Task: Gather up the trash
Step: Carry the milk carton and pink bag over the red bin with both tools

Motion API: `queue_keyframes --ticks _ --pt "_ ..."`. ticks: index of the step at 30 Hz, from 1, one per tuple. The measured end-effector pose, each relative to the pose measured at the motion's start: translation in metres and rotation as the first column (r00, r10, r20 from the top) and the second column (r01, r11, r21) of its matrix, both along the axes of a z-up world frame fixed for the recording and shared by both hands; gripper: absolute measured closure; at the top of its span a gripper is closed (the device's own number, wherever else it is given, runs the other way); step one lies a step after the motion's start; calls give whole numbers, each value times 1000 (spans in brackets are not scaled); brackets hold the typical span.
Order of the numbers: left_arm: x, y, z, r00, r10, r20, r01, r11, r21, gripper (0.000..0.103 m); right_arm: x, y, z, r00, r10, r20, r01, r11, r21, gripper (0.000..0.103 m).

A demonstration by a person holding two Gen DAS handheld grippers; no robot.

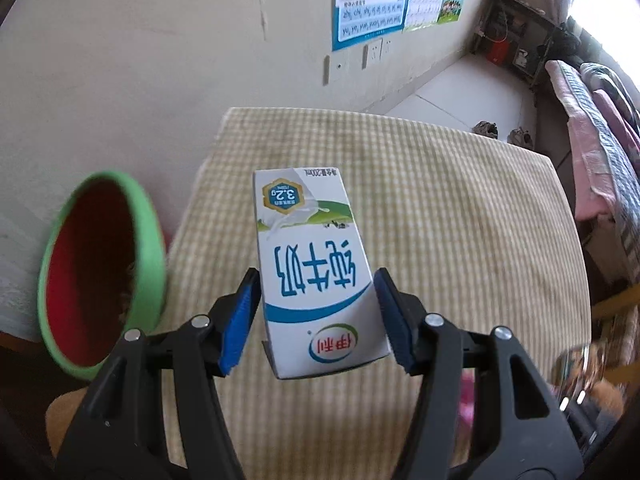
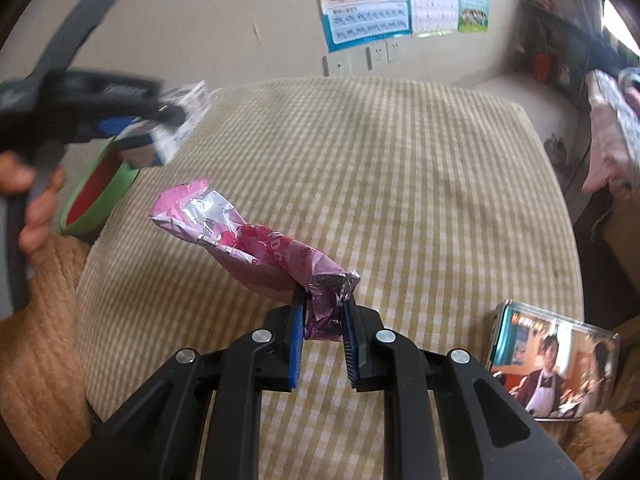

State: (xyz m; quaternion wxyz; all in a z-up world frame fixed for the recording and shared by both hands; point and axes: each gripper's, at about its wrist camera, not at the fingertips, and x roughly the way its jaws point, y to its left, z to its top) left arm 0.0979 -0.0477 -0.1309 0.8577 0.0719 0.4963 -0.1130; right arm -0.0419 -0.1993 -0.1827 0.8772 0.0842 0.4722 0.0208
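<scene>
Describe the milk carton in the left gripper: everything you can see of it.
The milk carton is a small white paperboard box with large blue characters, a blue swoosh, a red and green oval logo and a blue hexagon badge. The left gripper clamps its sides with blue pads, holding it lifted above the checked tablecloth, near the green-rimmed bin.

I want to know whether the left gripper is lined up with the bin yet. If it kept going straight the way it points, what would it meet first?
Probably the checked tablecloth, not the green bin, which sits off to its left. The left gripper holds the milk carton; depth is unclear.

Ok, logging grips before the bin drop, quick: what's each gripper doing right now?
Left gripper: shut on the milk carton.
Right gripper: shut on the pink wrapper.
</scene>
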Motion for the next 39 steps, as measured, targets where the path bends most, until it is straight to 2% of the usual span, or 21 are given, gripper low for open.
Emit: queue_keyframes --ticks 6,10,20,30,39 --pt "-28 43 14 999 34 30 -32 999 -42 47 9 18 29 999 22 26 -20 997 -78 86" --pt "-36 68 20 996 68 56 -65 997 -49 47 18 41 58 995 69 67 -57 983 -174 86" --pt "-33 120 36 984 140 112 -131 988 -84 47 49 94 102 977 168 133 -132 961 -244 86" --pt "-27 191 38 960 253 122 -238 963 -125 47 87 165 110 946 302 118 -255 917 -308 86" --pt "-22 244 38 932 338 129 -322 938 -129 47 120 214 108 922 372 105 -328 897 -297 86"
